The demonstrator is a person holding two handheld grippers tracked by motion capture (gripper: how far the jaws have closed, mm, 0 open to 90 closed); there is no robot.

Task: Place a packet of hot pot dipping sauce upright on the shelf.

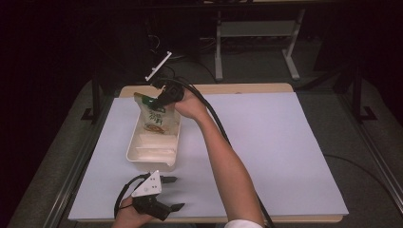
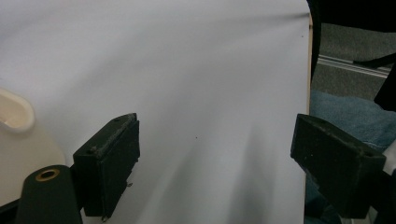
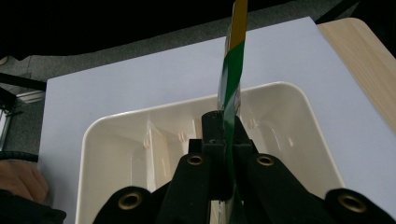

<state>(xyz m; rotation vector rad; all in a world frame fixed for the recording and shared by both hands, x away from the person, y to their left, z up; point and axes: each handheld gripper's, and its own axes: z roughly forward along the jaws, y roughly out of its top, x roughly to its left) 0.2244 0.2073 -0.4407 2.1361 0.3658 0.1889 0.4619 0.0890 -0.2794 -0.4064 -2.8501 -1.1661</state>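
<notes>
The right tool point(image 1: 164, 97) is clamped on the top edge of a snack packet point(image 1: 156, 118), its jaws pressed together on the green-and-yellow seal – the right gripper view shows the packet point(image 3: 232, 74) edge-on, rising from between them. The packet hangs upright in the far end of a cream divided tray point(image 1: 135, 154), which sits at about ten o'clock from the middle of the white-covered surface point(image 1: 266, 142). The left tool point(image 1: 173, 193) rests near the surface's front edge, at about six o'clock from the tray – its jaws stand well apart with nothing between them.
</notes>
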